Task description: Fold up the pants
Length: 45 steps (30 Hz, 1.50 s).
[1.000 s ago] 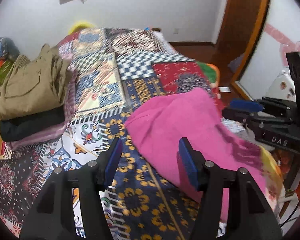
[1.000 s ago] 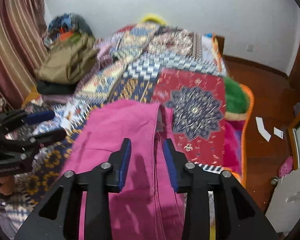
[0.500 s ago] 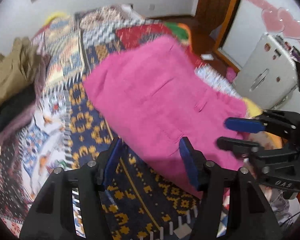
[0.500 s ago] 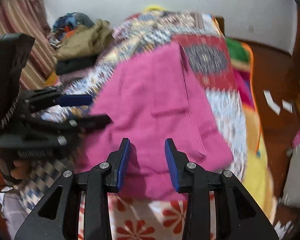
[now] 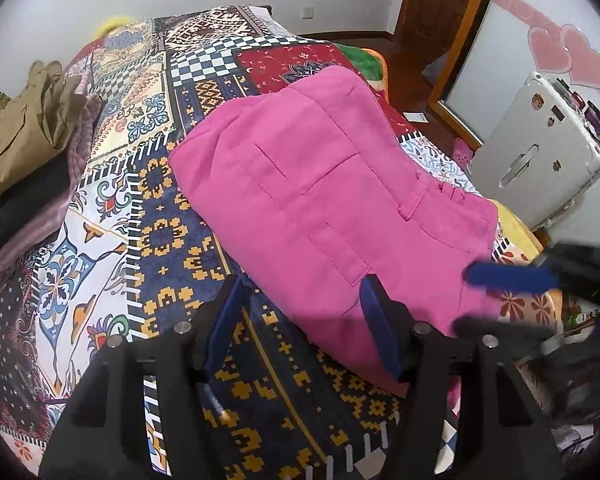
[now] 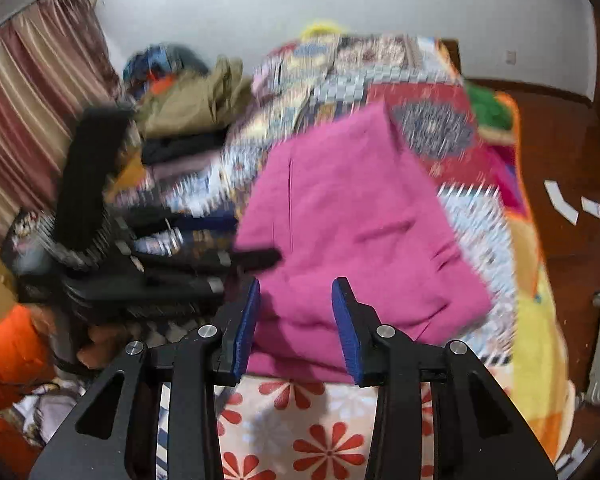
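Pink pants (image 5: 324, 184) lie folded flat on the patterned bedspread (image 5: 148, 184), waistband and pockets toward me. My left gripper (image 5: 300, 292) hovers open over their near left edge; its right finger sits above the cloth and nothing is pinched. My right gripper (image 6: 297, 292) hangs over the near end of the pants (image 6: 352, 220), its jaws opening. The cloth lies below the gap and the pads do not press on it. Each gripper shows in the other's view: the right gripper (image 5: 496, 300) at the pants' right corner, the left gripper (image 6: 236, 240) at their left edge.
A stack of folded clothes (image 5: 16, 136) topped with khaki lies at the bed's left side. A white suitcase (image 5: 540, 160) stands right of the bed by a wooden door frame (image 5: 432, 12). A striped curtain (image 6: 32, 120) hangs at the left, and paper scraps (image 6: 560, 200) lie on the floor.
The pants have come down to lie flat on the bed. Both grippers drew back toward the bed's near end and tipped downward. The right jaws stand slightly wider.
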{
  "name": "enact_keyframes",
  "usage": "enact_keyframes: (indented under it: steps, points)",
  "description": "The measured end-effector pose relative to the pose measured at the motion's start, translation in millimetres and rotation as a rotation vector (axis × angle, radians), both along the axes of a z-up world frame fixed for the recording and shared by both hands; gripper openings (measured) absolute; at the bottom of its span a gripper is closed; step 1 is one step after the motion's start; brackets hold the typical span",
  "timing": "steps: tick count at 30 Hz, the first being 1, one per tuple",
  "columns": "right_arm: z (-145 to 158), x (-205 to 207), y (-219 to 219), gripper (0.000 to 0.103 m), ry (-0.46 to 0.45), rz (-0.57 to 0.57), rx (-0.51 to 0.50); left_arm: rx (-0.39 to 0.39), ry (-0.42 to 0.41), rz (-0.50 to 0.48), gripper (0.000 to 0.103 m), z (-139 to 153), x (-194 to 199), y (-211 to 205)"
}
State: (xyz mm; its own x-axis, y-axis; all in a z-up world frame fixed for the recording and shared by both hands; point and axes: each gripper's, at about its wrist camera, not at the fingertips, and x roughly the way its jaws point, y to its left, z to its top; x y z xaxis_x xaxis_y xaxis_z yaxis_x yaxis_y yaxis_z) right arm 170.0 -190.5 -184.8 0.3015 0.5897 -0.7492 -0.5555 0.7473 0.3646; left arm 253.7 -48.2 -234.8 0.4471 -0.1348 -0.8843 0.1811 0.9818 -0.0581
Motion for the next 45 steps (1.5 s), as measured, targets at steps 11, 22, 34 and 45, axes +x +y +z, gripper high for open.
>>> enact_keyframes:
  steps: [11,22,34,45]
  points:
    - [17,3,-22,0.034,0.016,-0.020,0.055,-0.036,-0.027,0.014,0.061,13,-7,8]
    - [-13,-8,2,0.039,0.034,0.029,0.005,-0.008,-0.040,0.080,0.061,24,-18,37]
    - [17,-14,-45,0.040,-0.015,-0.112,-0.007,0.017,-0.094,0.077,0.061,38,-21,35]
    - [12,-7,-52,0.077,-0.048,-0.299,-0.040,0.036,-0.117,0.090,0.084,38,59,48]
